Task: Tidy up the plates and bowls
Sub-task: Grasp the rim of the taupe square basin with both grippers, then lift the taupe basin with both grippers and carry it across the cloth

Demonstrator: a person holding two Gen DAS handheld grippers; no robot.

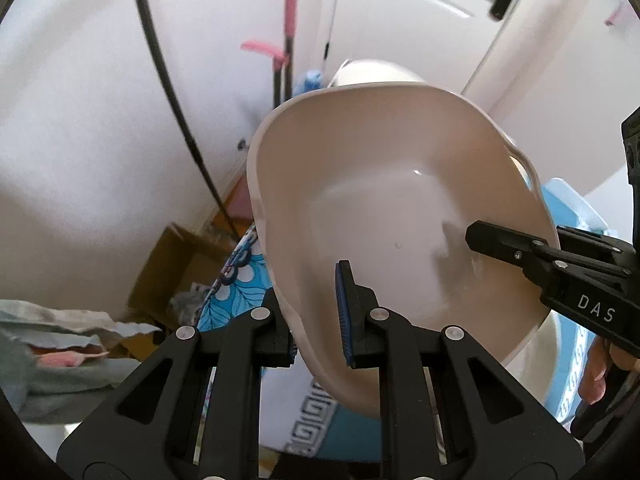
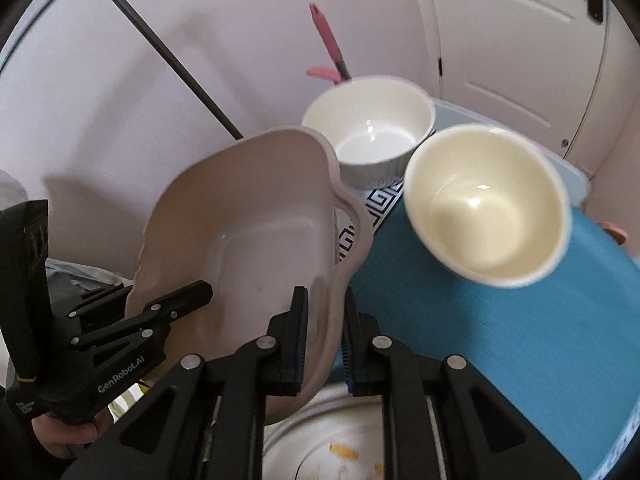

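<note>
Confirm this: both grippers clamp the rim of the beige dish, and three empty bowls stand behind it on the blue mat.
Nearly right. The right wrist view shows two empty bowls, a white bowl and a cream bowl, not three. Both the left gripper and right gripper clamp the beige dish over the blue mat.

Surface (image 2: 460, 300): blue cover with a black-and-white key-pattern border.
Landmark: cream bowl (image 2: 486, 208), upright on the blue cover.
White ribbed bowl (image 2: 370, 136): behind and left of the cream bowl, just beside it, on the patterned border.
White plate (image 2: 320, 452): near edge, in front and left of the cream bowl; yellow crumbs on it.
</note>
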